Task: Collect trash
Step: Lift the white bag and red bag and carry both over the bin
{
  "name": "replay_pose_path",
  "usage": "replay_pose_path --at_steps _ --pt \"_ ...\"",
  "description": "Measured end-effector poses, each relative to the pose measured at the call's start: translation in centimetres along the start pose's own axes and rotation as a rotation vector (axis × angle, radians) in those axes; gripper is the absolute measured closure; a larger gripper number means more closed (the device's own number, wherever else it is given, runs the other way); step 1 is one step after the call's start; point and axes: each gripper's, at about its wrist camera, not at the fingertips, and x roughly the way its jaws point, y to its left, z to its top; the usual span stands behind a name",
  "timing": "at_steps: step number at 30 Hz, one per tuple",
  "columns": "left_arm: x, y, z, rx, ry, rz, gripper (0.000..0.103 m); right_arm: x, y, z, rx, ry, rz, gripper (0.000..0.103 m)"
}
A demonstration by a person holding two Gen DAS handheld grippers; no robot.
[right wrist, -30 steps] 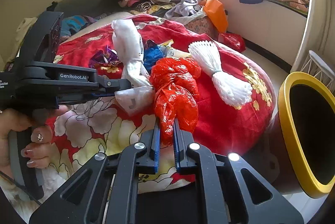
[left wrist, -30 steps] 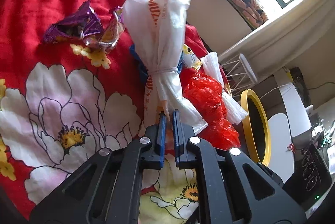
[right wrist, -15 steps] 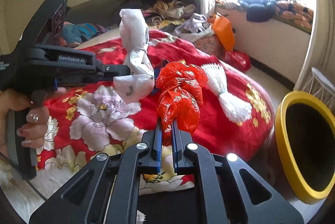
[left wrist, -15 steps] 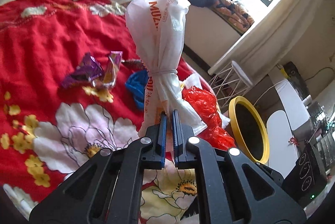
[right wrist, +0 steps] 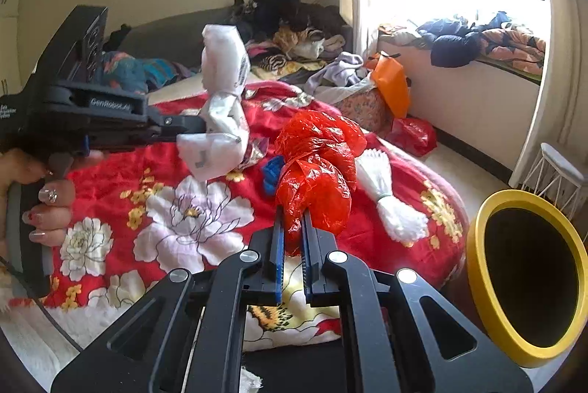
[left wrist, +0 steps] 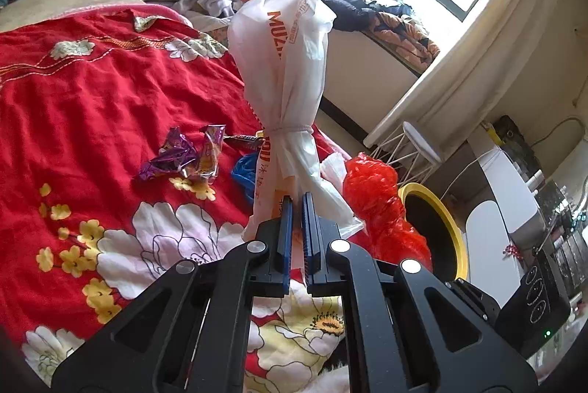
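1. left gripper [left wrist: 297, 200] clenched on white bag [left wrist: 284, 69], held aloft over the bed [left wrist: 92, 99].
2. right gripper [right wrist: 292, 220] clenched on red bag [right wrist: 316, 169], lifted clear of the bed.
3. bin [right wrist: 529, 275] at 4 o'clock in right view, mouth open, beside the bed.
4. likely risk: thin plastic pinched only at an edge, so could slip out on the swing to the bin.
5. wrappers [left wrist: 183, 161], blue scrap [left wrist: 244, 172], second white bundle [right wrist: 393, 202] not yet collected.
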Motion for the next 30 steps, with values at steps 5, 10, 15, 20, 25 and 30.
replay_pose_path --at_steps 5,10,15,20,25,30 --pt "-0.1 -1.0 0.0 0.022 -0.005 -0.017 0.1 -0.8 -0.8 0.3 0.007 -0.026 -0.042 0.095" --pt "-0.1 -2.2 -0.2 0.045 -0.002 -0.035 0.1 -1.5 -2.0 0.4 0.03 -0.044 -0.076 0.095" --pt "0.2 -3.5 -0.5 0.07 0.006 -0.055 0.101 -2.1 -3.0 0.4 0.049 -0.06 -0.115 0.095" --pt "0.7 -4.8 -0.8 0.096 0.019 -0.079 0.101 -2.6 -4.1 0.3 0.083 -0.074 -0.147 0.095" --pt "1.2 -6.3 -1.3 0.121 0.028 -0.101 0.101 -3.2 -5.3 0.2 0.118 -0.089 -0.181 0.095" --pt "1.7 -7.7 -1.6 0.141 0.037 -0.121 0.101 -3.9 -7.0 0.0 0.159 -0.1 -0.217 0.095"
